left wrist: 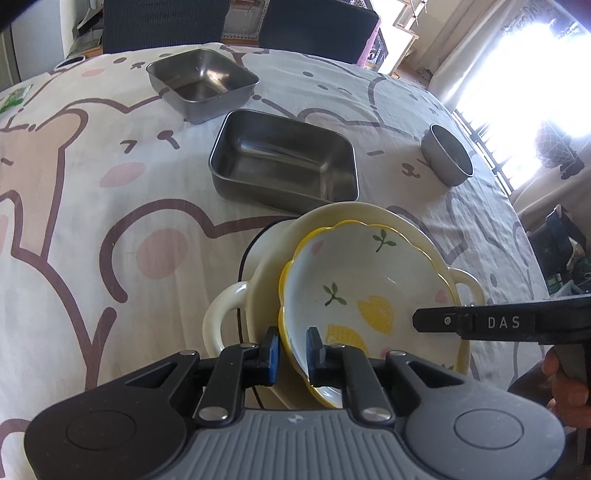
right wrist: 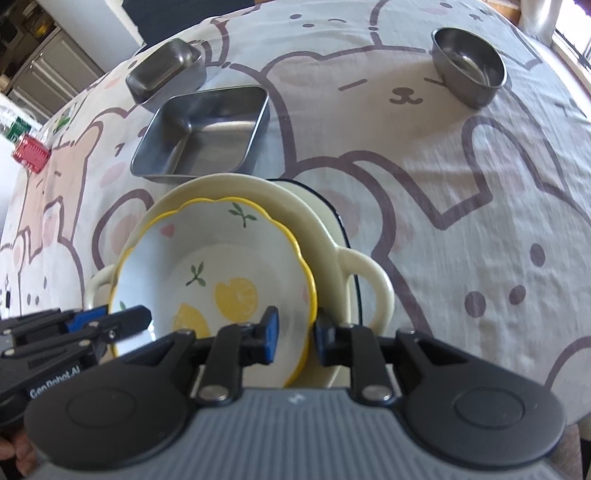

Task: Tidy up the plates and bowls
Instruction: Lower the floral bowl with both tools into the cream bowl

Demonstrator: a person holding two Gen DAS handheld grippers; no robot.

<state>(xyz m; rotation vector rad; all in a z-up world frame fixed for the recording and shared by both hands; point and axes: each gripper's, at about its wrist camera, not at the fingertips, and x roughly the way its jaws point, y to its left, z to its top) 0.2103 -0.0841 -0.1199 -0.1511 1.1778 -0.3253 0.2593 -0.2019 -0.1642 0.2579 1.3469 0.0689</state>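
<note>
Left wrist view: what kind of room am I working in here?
Probably a home dining area: a table under a cartoon bear tablecloth, dark chairs behind it, a curtained sunlit window, and household steel pans beside the lemon bowl.

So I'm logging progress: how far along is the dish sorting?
Partly done: the cream two-handled bowl already sits on a dark-rimmed plate. In hand: both the left gripper and right gripper straddle the lemon bowl rim. Left: three steel containers, separate.
</note>
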